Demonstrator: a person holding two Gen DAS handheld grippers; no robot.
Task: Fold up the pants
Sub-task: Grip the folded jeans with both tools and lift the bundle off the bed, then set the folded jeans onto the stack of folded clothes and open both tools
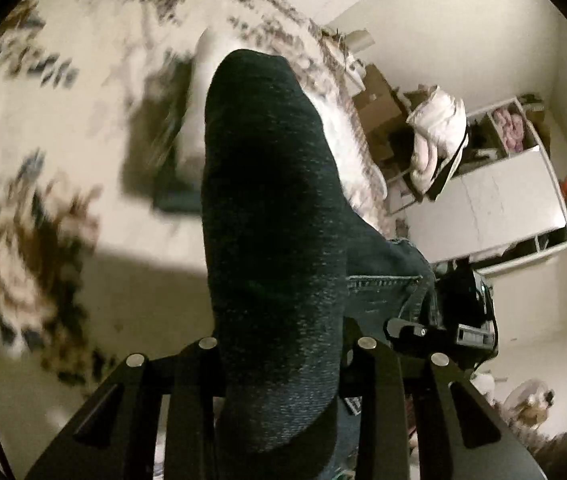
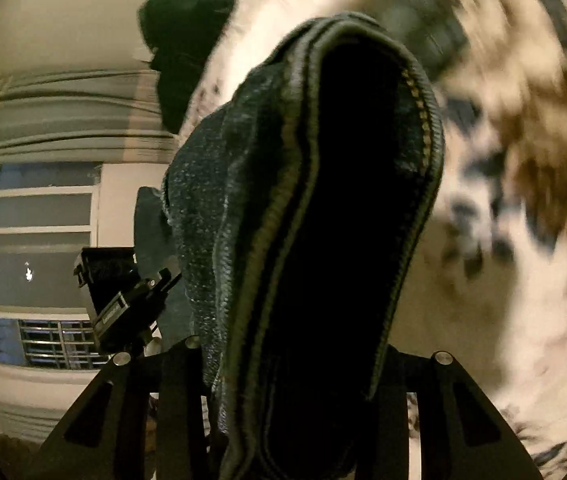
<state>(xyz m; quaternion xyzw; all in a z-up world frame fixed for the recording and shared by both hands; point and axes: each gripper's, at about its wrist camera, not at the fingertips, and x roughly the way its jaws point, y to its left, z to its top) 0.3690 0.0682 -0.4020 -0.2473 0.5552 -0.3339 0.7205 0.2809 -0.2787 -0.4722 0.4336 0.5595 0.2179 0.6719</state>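
Dark blue denim pants fill the middle of the left wrist view, draped over my left gripper, which is shut on the cloth; its fingertips are hidden under it. In the right wrist view a hemmed, stitched edge of the pants covers my right gripper, which is shut on it too. Both hold the pants lifted above a floral bedspread, which also shows in the right wrist view. The other gripper shows at the right and at the left.
Beyond the bed's edge stand cardboard boxes, a pile of white bedding and a white shelf unit. The right wrist view shows a window, a curtain and a dark cloth on the bed.
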